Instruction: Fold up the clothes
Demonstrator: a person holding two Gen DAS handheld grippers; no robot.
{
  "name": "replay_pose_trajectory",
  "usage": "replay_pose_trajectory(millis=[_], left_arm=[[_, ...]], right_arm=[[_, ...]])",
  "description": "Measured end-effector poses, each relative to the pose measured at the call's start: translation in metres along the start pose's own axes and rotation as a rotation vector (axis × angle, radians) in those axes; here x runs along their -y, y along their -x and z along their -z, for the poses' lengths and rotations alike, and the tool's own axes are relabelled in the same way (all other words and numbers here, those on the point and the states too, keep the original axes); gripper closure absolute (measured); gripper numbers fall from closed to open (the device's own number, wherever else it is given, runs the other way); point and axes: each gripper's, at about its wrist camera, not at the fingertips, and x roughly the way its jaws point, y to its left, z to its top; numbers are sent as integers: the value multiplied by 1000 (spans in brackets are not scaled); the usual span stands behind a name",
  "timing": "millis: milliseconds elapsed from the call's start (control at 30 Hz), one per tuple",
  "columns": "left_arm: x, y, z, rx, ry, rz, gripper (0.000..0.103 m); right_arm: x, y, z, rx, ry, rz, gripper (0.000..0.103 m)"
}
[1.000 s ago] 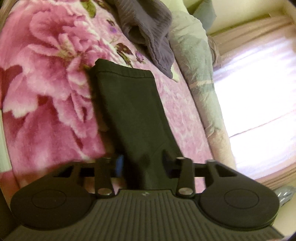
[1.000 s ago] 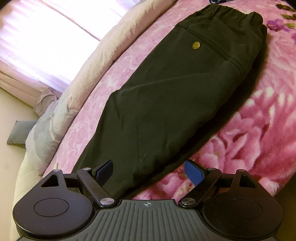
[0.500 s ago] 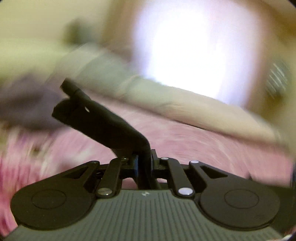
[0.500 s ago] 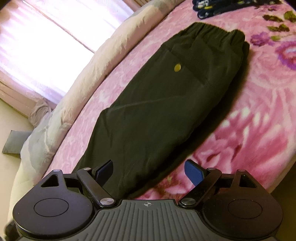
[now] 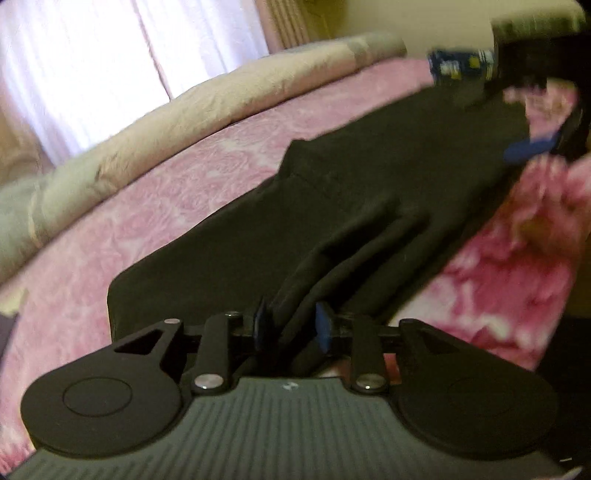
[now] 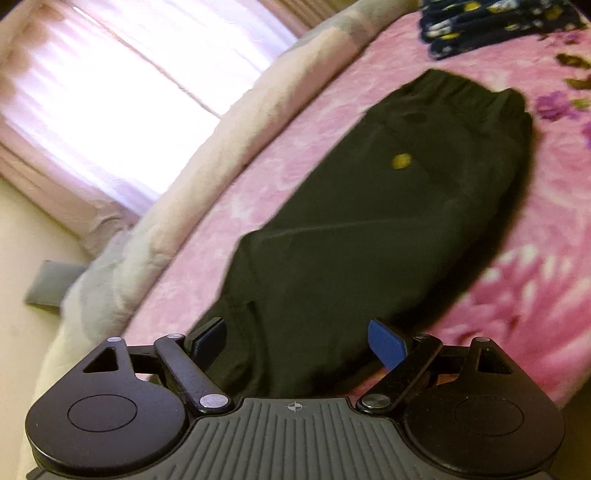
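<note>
1. Trousers (image 6: 369, 240): I record one dark, nearly black pair, matte woven cloth, lying flat in a long tapering shape on the bed. The gathered elastic waistband (image 6: 476, 92) is at the far end in the right wrist view; a small round brass-coloured button (image 6: 401, 161) sits on the seat panel below it. In the left wrist view the cloth rises into a soft ridge of folds running toward my tool.

2. Left gripper (image 5: 291, 326): black linkage arms, blue pads, ribbed grey body. Its jaws are opening, part-way apart, with the raised fold of the trousers (image 5: 332, 206) between the pads; whether the pads press on it I cannot tell, the picture being blurred.

3. Right gripper (image 6: 297, 341): same build, jaws spread wide, nothing pinched. The near end of the trousers lies beneath and between its fingers. It also shows, blurred, at the far right of the left wrist view (image 5: 532, 147).

4. Blanket (image 6: 535, 280): plush pink fleece with large peony print, covering the bed under the trousers.

5. Quilt (image 6: 229, 147): pale cream, crinkled, rolled along the bed's far edge beside the window.

6. Folded garment (image 6: 491, 26): navy with yellow and white print, beyond the waistband, apart from it.

7. Curtains (image 6: 110, 103): sheer, brightly lit.
</note>
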Motion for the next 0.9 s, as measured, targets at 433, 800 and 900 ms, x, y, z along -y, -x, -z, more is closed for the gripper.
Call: replay_pose_trajectory(millis=[433,800,900], left_arm=[[-81,36,31,-5,406,-10,79],[-85,27,41,-5,387,29,79],[-82,25,42,-14,349,32,79]], right_arm=[[-6,-80,17,-238,-209,-38,38],[-65,-73,31,-115,214,-38,91],[-48,-80,44,-158,221,76,91]])
